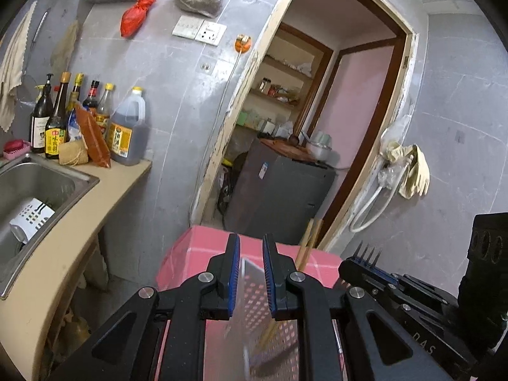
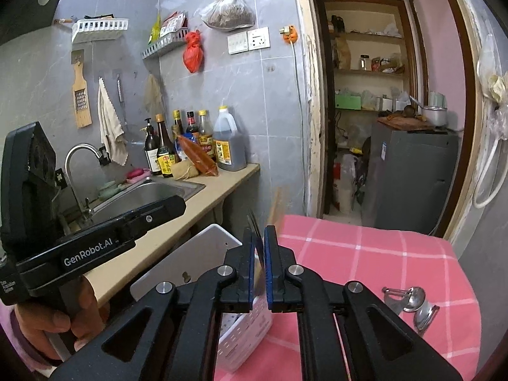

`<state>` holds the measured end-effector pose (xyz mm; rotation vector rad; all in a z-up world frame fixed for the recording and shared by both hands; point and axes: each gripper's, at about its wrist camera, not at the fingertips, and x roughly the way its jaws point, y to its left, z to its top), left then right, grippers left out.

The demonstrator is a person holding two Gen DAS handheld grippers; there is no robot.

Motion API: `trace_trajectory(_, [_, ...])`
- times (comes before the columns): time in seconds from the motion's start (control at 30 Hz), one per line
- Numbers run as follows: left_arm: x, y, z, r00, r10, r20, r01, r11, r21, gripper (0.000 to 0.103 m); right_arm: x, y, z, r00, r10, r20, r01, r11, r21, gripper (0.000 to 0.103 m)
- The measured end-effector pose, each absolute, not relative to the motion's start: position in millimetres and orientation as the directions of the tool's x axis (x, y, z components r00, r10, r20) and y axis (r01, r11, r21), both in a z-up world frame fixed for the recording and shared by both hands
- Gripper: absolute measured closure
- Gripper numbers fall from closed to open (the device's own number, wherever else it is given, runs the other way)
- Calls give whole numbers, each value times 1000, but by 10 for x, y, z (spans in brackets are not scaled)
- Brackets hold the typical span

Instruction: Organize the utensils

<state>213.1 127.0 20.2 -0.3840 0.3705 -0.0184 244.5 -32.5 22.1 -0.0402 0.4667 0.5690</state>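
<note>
Left claw (image 1: pixel 250 273): clenched on perforated holder's (image 1: pixel 254 311) thin wall.
Right claw (image 2: pixel 259 265): slightly parted, nothing gripped; fork tines just ahead.
Spoons (image 2: pixel 412 304): right of claw, on tabletop (image 2: pixel 365 254).
Handling: light, stiff, slippery; best gripped mid-handle.

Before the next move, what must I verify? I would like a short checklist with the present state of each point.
1. Left claw is closed on the wall of the white holder: ok.
2. Fork sits between the fingers of the right claw: ok.
3. Right claw pads press on the fork: cannot tell.
4. Fork is lined up over the holder opening: cannot tell.
5. Chopsticks stand in the holder: ok, as far as it shows.
6. All utensils are sorted: not ok, spoons lie on the pink tablecloth.
</note>
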Motion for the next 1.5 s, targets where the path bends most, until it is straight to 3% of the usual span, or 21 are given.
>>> trace_trajectory(0.1, [2082,1265,224,930,-89,-356,-53,927,-370,81,2418,-410,268,754,509,-415,-511,852,116,67])
trace_trajectory(0.2, [2021,1231,268,929,-86,-360,-57,928,-368,67,2368,-521,331,779,489,-393,-480,868,127,62])
trace_trajectory(0.3, [1968,1185,317,929,-73,-362,-66,932,-356,59,2282,-693,405,816,455,-356,-436,889,139,48])
trace_trajectory(0.47, [1853,1035,432,936,-22,-351,-95,946,-311,29,2127,-1058,533,884,366,-293,-338,930,140,25])
trace_trajectory(0.53, [1792,951,484,942,4,-337,-108,950,-292,20,2065,-1218,575,905,328,-271,-298,943,146,10])
trace_trajectory(0.6, [1745,865,524,945,25,-325,-118,956,-268,10,2009,-1382,607,921,295,-254,-263,953,151,4])
trace_trajectory(0.67, [1692,733,563,948,52,-313,-129,965,-230,2,1957,-1543,617,932,264,-249,-232,961,152,2])
trace_trajectory(1.17, [1441,-231,489,965,42,-258,-68,993,-93,1,1652,-2440,401,955,125,-269,-95,988,120,1])
trace_trajectory(1.5, [1533,-622,76,935,41,-354,-70,995,-67,1,1767,-2813,-104,915,154,-373,-115,986,125,1])
